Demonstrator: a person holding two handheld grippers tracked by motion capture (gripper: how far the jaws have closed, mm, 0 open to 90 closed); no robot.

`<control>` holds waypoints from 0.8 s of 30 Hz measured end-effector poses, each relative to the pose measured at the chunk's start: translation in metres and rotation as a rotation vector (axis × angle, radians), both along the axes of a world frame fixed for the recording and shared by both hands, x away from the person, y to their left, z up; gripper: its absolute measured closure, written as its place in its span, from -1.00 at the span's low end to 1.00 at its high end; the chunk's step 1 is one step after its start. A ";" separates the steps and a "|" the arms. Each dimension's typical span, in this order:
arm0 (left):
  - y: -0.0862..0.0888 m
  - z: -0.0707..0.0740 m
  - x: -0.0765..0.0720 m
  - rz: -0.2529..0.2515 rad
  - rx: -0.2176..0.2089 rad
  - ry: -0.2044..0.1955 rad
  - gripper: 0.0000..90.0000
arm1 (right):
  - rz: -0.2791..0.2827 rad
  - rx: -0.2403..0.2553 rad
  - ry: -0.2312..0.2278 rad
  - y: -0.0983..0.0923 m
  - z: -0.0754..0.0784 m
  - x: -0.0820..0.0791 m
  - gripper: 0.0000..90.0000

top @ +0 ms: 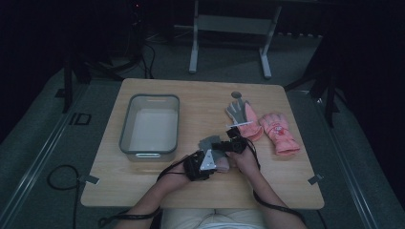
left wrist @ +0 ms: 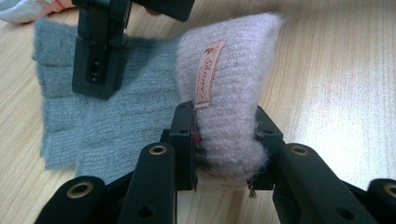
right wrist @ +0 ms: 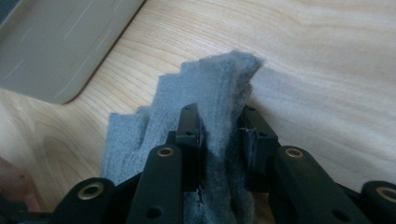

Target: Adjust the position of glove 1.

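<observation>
A knit glove lies on the wooden table (top: 157, 183) in front of the person, with grey fingers (top: 208, 142) and a pink cuff (top: 222, 165). My left gripper (left wrist: 224, 126) is shut on the pink cuff (left wrist: 233, 65), which stands up between the jaws and bears a small label. My right gripper (right wrist: 222, 126) is shut on a raised fold of the grey finger part (right wrist: 210, 84). In the left gripper view the right gripper (left wrist: 98, 70) sits on the grey knit (left wrist: 135, 112). In the high view the left gripper (top: 216, 162) and right gripper (top: 218, 146) are close together.
A grey bin (top: 125, 129) stands empty at the table's left, its corner (right wrist: 56, 42) near the right gripper. Two more gloves lie at the right: a grey-and-pink one (top: 241, 114) and a pink one (top: 279, 133). A small round disc (top: 236, 95) lies near the far edge.
</observation>
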State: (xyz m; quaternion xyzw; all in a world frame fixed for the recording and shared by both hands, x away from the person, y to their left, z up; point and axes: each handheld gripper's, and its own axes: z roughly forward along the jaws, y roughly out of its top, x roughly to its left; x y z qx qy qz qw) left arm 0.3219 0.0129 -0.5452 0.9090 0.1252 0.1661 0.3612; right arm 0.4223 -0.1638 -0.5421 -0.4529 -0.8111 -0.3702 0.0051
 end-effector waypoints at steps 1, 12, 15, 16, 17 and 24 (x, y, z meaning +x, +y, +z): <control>0.001 0.001 0.000 -0.005 -0.005 0.001 0.52 | 0.014 -0.012 -0.009 0.001 0.003 -0.001 0.63; 0.015 0.040 -0.006 0.000 -0.040 -0.015 0.51 | 0.048 0.055 -0.095 0.004 0.049 -0.014 0.63; 0.018 0.055 -0.007 0.004 -0.030 -0.023 0.52 | 0.048 0.069 -0.108 0.005 0.060 -0.014 0.63; 0.020 0.061 -0.007 0.000 -0.029 -0.023 0.52 | 0.050 0.074 -0.113 0.006 0.062 -0.014 0.63; 0.022 0.065 -0.006 0.001 -0.032 -0.016 0.52 | 0.055 0.072 -0.120 0.008 0.066 -0.014 0.63; 0.039 0.092 0.003 -0.008 -0.010 -0.020 0.53 | 0.062 0.103 -0.127 0.015 0.081 -0.010 0.63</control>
